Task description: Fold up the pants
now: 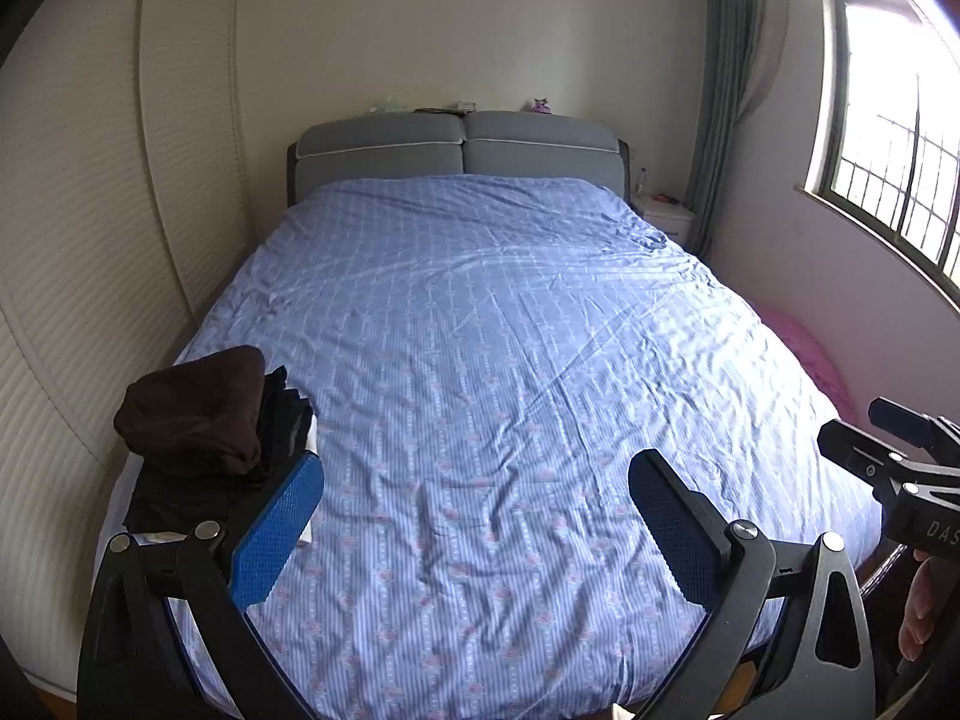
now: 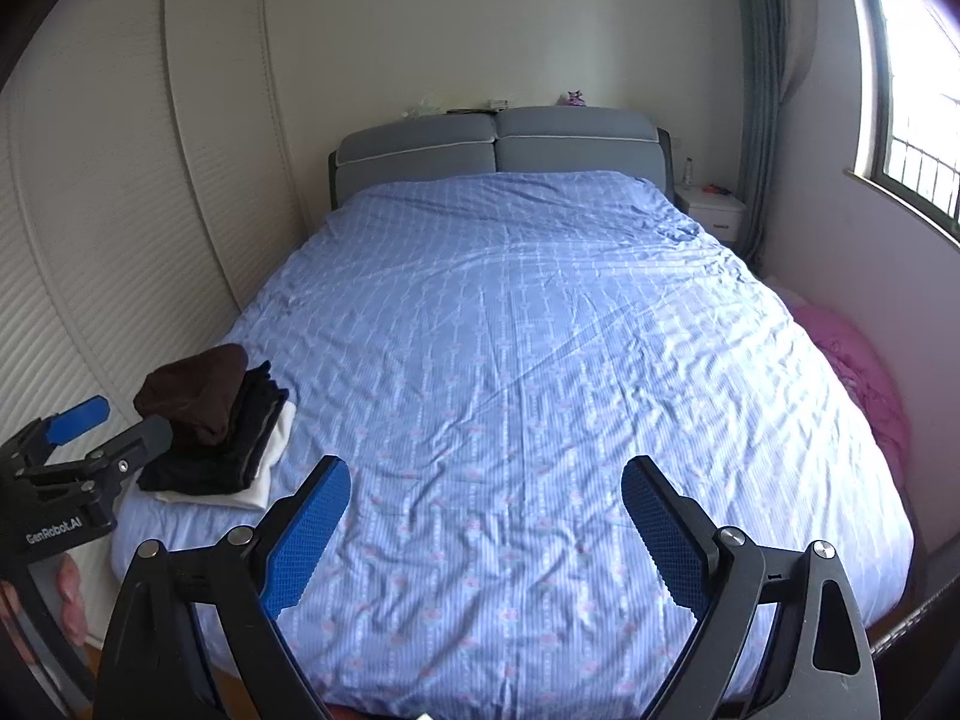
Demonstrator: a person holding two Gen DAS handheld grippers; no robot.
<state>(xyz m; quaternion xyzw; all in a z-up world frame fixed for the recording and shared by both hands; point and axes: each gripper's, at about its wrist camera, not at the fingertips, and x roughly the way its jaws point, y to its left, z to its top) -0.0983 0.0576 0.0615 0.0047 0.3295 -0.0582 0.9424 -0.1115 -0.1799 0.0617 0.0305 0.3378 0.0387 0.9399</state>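
A stack of folded clothes lies at the bed's near left corner: brown folded pants [image 1: 192, 408] on top, black garments [image 1: 282, 420] under them, a white one at the bottom. The stack also shows in the right wrist view [image 2: 198, 396]. My left gripper [image 1: 477, 495] is open and empty, above the foot of the bed, just right of the stack. My right gripper [image 2: 486, 495] is open and empty, over the foot of the bed. The left gripper's body shows at the left edge of the right wrist view [image 2: 78, 468].
The bed has a blue patterned cover [image 1: 480, 330] and a grey headboard [image 1: 456, 147]. White louvred wardrobe doors [image 1: 90, 240] run along the left. A white nightstand [image 1: 669, 219], a window [image 1: 888, 138] and a pink bundle [image 2: 864, 372] are on the right.
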